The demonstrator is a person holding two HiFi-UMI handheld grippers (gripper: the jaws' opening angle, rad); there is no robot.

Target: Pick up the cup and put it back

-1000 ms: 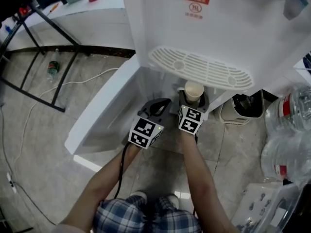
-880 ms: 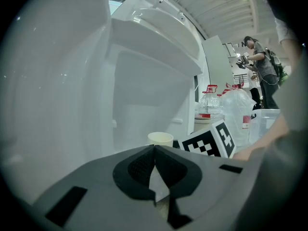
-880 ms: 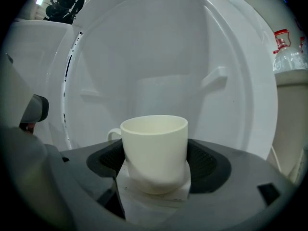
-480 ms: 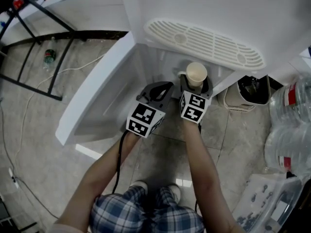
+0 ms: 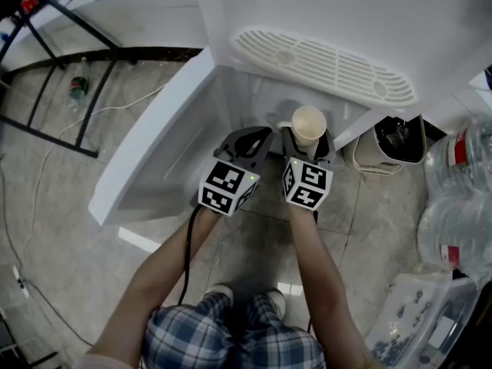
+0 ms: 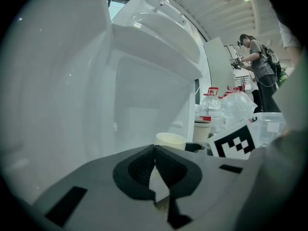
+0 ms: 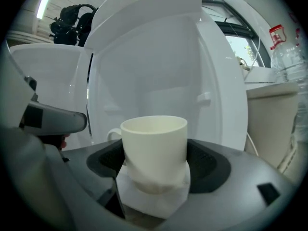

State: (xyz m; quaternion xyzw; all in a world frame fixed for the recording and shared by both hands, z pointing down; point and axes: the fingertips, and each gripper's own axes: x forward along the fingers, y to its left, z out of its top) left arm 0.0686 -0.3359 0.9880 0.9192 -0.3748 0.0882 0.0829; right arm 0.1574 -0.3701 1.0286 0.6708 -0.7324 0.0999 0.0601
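A cream mug (image 7: 154,148) stands upright between the dark pads of my right gripper (image 7: 155,160), which is shut on it; its handle points left. In the head view the mug (image 5: 308,124) is held in front of the open lower cabinet of a white water dispenser (image 5: 338,21), below its drip tray (image 5: 327,64). My left gripper (image 5: 250,141) sits just left of the right gripper (image 5: 306,146). Its jaws are shut with nothing between them, as the left gripper view shows (image 6: 155,165), and the mug's rim (image 6: 170,139) shows beyond them.
The cabinet's white door (image 5: 154,141) hangs open on the left. A small white bin (image 5: 388,148) and large water bottles (image 5: 461,206) stand on the right. A black metal frame (image 5: 54,91), a cable and a small bottle (image 5: 77,88) lie on the tiled floor at left.
My right gripper has drawn the mug back out of the cabinet, toward the person. The left gripper has stayed in place. The head camera shifted between the earliest frame and the later ones.
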